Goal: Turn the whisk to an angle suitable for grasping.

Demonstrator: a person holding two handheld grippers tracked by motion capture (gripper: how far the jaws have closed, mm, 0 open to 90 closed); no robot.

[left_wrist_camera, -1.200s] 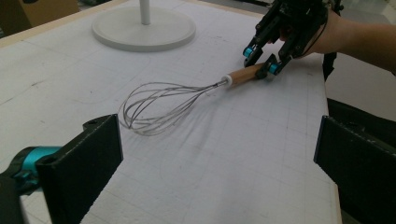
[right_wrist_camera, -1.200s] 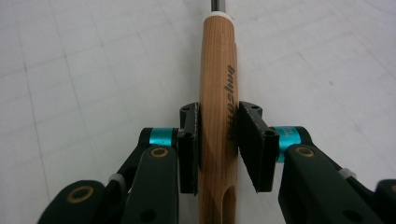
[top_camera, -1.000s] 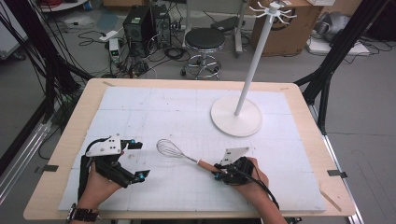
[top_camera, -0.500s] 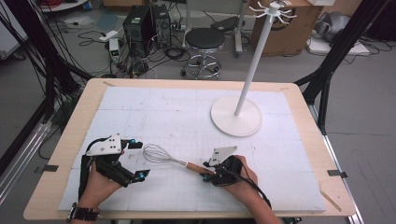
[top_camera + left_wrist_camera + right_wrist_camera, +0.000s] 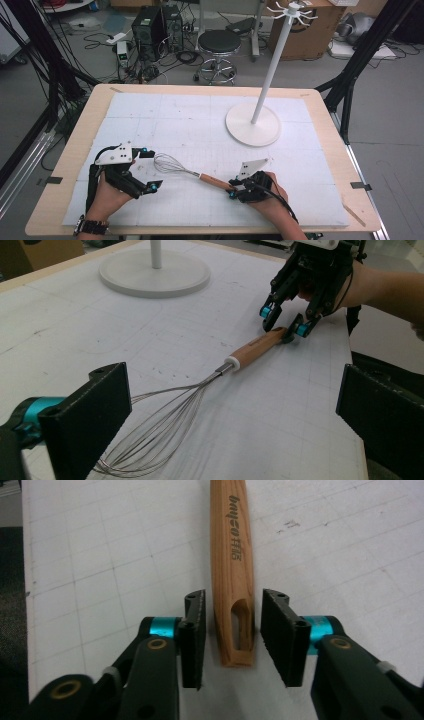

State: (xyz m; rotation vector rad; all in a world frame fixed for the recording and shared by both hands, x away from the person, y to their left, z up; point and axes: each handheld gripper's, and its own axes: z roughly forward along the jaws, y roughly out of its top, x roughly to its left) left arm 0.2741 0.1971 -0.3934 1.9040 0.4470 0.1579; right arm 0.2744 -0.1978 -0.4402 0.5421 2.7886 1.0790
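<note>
A whisk with a wire head (image 5: 169,163) and a wooden handle (image 5: 215,181) lies flat on the white mat. My left gripper (image 5: 150,168) is open wide, and the wire head (image 5: 155,440) lies between its jaws without touching them. My right gripper (image 5: 231,189) is open at the handle's end. In the right gripper view the handle (image 5: 232,570) lies between the two pads (image 5: 195,635), with a narrow gap on each side. The left gripper view shows the right gripper (image 5: 282,322) straddling the handle (image 5: 255,347).
A white hook stand has its round base (image 5: 252,125) at the back right of the mat, and its pole (image 5: 272,65) rises to a ring of hooks. The base (image 5: 155,272) also appears in the left gripper view. The wooden table rim (image 5: 320,100) frames the mat.
The right gripper has slid the whisk leftward along the mat, bringing the wire head between the left gripper's open jaws. The left hand has hardly moved.
</note>
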